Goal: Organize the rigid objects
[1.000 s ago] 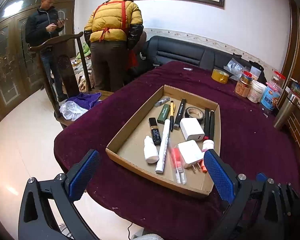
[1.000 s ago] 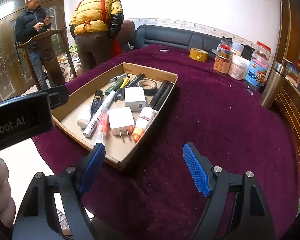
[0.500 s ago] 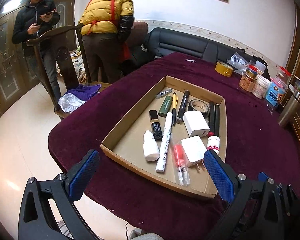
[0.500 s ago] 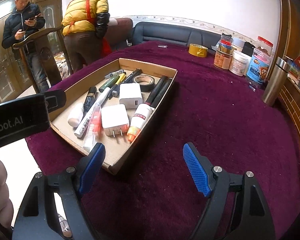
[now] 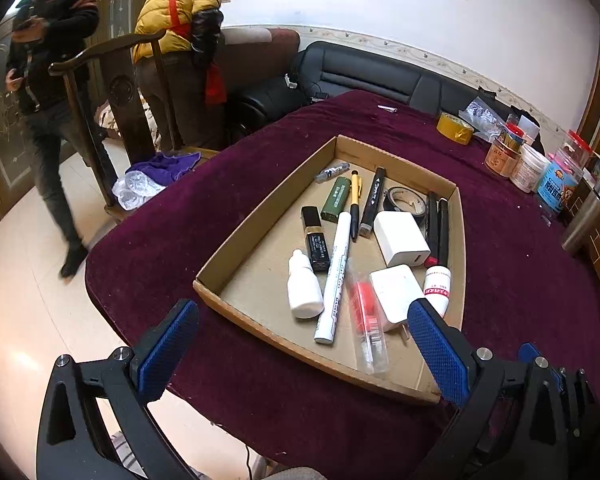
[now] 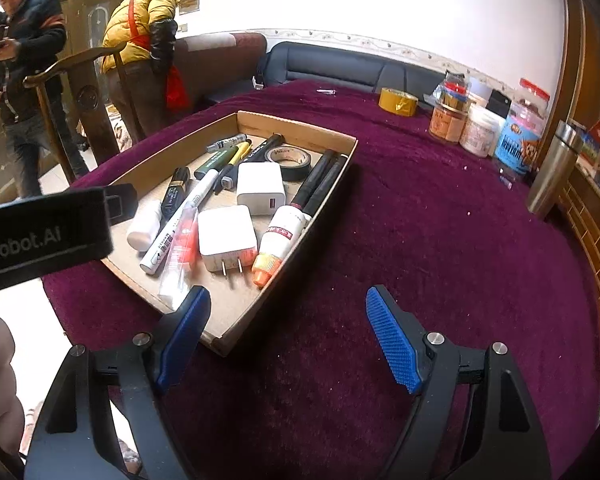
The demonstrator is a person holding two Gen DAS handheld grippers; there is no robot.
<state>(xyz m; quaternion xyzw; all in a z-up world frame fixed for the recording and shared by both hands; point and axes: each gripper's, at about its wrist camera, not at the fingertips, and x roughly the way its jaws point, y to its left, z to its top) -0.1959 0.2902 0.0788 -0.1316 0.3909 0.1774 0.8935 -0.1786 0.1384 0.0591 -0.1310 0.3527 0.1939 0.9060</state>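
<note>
Both grippers hang over the near edge of the maroon table [image 6: 440, 240], nothing held.

Left gripper [image 5: 304, 344]: jaws wide apart, blue pads empty, above the near rim of the cardboard tray [image 5: 244, 322].
Right gripper [image 6: 288, 336]: jaws wide apart, empty, above bare cloth at the tray's near right corner. In the right wrist view the left unit's body sits at 9 o'clock, with white lettering that reads "nRobot.AI".

All the task items lie in the tray, left wrist view:
- white marker [image 5: 336, 276], centre, running 12 to 6; black print along the barrel, too small to read
- white dropper bottle [image 5: 302, 286], just left of the marker
- black tube with gold end [image 5: 315, 238], at 11 o'clock from the bottle; label illegible
- green stick [image 5: 335, 200], yellow pen [image 5: 354, 204] and black marker [image 5: 373, 202], side by side toward 12 o'clock
- small clear-capped marker [image 5: 332, 172], at the far wall
- black tape roll [image 5: 406, 200], at 1 o'clock; print on the inner core unreadable
- two white chargers: far one [image 5: 400, 238] and near one [image 5: 396, 294], the near one's prongs toward the near rim
- two black pens [image 5: 438, 224], along the right wall
- white tube with red label and orange cap [image 6: 278, 240], at the right wall; red characters, not legible
- clear sleeve with red contents [image 5: 366, 322], between the marker and the near charger

At 1–2 o'clock on the cloth: a yellow tape roll [image 6: 398, 101], jars [image 6: 478, 130] and a steel flask [image 6: 554, 168]; the blue jar's label carries a cartoon dog, text unreadable.
</note>
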